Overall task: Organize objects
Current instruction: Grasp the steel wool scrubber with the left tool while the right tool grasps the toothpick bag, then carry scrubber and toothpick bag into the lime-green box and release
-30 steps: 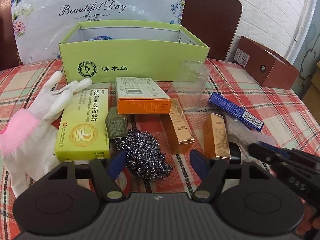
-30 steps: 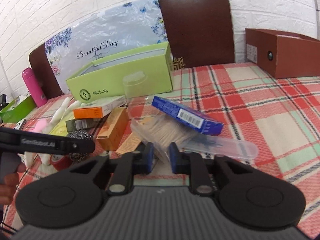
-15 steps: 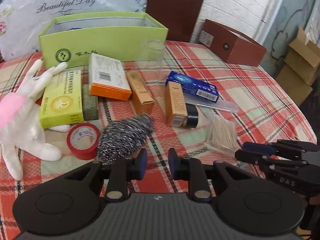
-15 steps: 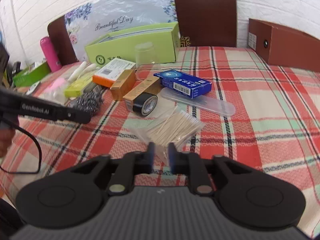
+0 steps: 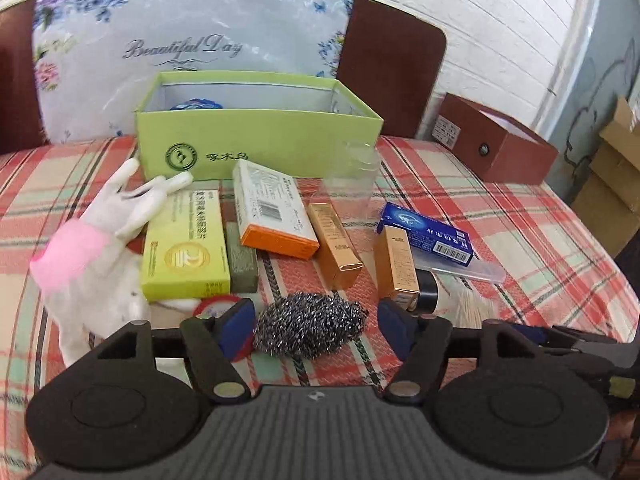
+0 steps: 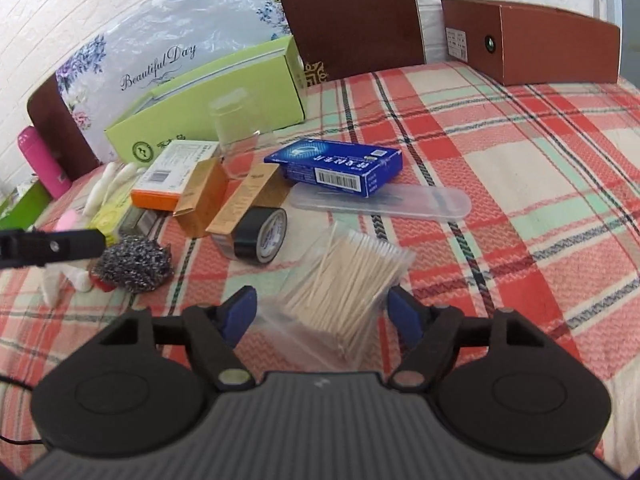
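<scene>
My left gripper (image 5: 316,326) has its jaws opening around a steel wool scourer (image 5: 310,330) lying on the checked cloth; the pads stand clear of it. My right gripper (image 6: 324,312) is opening too, with a clear bag of cotton swabs (image 6: 348,276) between its fingers, untouched. Behind lie two gold boxes (image 5: 334,244), an orange-and-white box (image 5: 272,210), a yellow-green box (image 5: 184,246), a blue box (image 6: 336,164), black tape (image 6: 262,240), a clear cup (image 5: 352,180) and a white glove (image 5: 92,248). An open green box (image 5: 256,140) stands at the back.
A brown cardboard box (image 6: 532,48) sits at the far right of the table. A clear plastic case (image 6: 380,202) lies under the blue box. A red tape roll (image 5: 216,308) peeks out by the left finger. A pink bottle (image 6: 40,160) stands far left.
Both grippers have opened wide. The left one swung back toward the scourer, which now lies between its fingers. The right one let go of the swab bag, which rests on the cloth.
</scene>
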Motion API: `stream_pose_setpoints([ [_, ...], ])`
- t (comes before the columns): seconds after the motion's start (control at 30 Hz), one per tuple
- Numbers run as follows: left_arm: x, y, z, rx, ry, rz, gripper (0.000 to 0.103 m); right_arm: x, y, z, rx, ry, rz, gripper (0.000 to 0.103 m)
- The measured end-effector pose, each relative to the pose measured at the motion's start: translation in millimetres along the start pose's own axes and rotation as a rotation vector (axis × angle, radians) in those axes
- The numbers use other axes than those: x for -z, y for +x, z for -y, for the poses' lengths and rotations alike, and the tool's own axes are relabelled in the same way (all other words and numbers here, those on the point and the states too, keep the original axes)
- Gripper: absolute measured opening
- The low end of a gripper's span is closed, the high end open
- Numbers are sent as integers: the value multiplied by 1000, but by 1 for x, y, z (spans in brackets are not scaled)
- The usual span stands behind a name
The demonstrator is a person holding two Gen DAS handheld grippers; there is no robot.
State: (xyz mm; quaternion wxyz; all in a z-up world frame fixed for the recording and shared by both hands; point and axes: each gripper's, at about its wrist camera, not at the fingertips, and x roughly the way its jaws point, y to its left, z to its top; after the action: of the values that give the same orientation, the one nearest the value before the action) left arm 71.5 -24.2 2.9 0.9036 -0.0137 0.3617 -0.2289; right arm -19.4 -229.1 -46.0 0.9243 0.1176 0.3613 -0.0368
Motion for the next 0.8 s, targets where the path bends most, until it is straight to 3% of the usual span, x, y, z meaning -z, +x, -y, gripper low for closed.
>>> stream_pose_setpoints([
  [0.17, -7, 29, 11, 0, 91, -44, 72, 8, -1, -17, -14, -146, 19, 39],
  [0.3, 4, 37, 11, -14, 101, -80, 72, 16, -9, -20, -31, -222, 11, 30],
  [0.47, 16, 24, 8, 2, 95, -85, 72, 12, -20, -12, -82, -197, -11, 26],
  [0.53, 21, 25, 9, 2, 93, -96, 65, 7, -26, -10, -95, -175, 3, 26],
  [0.6, 23, 26, 10, -15, 108, -94, 46, 2, -32, -9, -110, -168, 24, 26],
  [0.67, 20, 26, 8, -22, 96, -87, 36, -4, -36, -11, -123, -173, 43, 26],
  [0.8, 15, 25, 3, -4, 54, -81, 27, -14, -43, -15, -150, -178, 74, 26],
])
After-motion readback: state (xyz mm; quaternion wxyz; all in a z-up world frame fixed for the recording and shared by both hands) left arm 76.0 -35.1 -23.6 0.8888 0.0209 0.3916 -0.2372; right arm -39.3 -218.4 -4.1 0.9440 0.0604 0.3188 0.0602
